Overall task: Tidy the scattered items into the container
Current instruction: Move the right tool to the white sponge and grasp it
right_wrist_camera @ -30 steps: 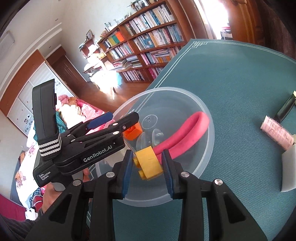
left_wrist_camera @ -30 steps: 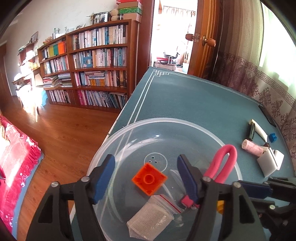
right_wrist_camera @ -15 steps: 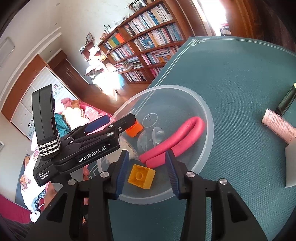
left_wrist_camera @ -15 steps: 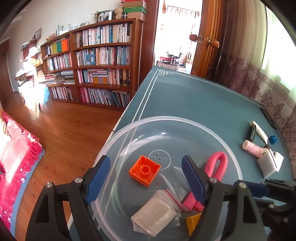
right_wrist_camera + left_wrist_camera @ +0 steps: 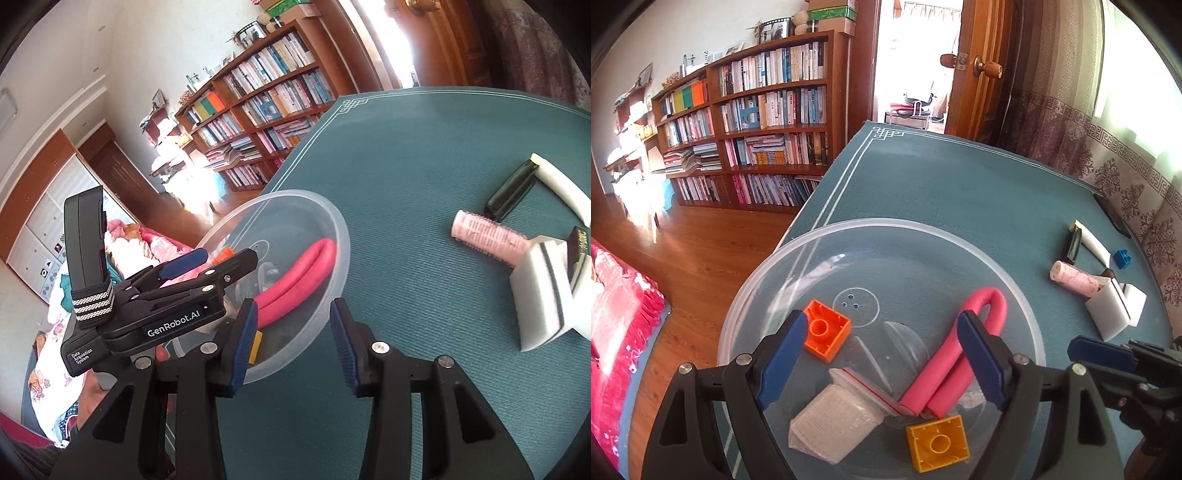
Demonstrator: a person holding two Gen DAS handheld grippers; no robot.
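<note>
A clear plastic bowl [image 5: 960, 236] [image 5: 340, 229] sits near the table's left edge. Inside lie an orange brick [image 5: 826, 329], a bent pink foam tube [image 5: 960, 354] [image 5: 303, 273], a small zip bag [image 5: 834, 424] and a yellow brick [image 5: 938, 446]. My left gripper [image 5: 882, 354] hangs open over the bowl, holding nothing. My right gripper [image 5: 291, 339] is open and empty at the bowl's near right rim. On the cloth to the right lie a pink hair roller [image 5: 1073, 278] [image 5: 487, 236], a white sponge [image 5: 1115, 308] [image 5: 550, 288], a black bar [image 5: 1073, 247] [image 5: 511, 192], a white tube [image 5: 1091, 242] [image 5: 565, 184] and a blue brick [image 5: 1123, 257].
The teal table cloth [image 5: 942, 184] ends at an edge left of the bowl, with wooden floor [image 5: 683, 251] below. Bookshelves [image 5: 757, 125] and a doorway [image 5: 912, 62] stand beyond. A patterned curtain [image 5: 1126, 166] runs along the table's right side.
My right gripper let the yellow brick fall into the bowl, opened wider and drew back to the right. The left gripper stayed open over the bowl.
</note>
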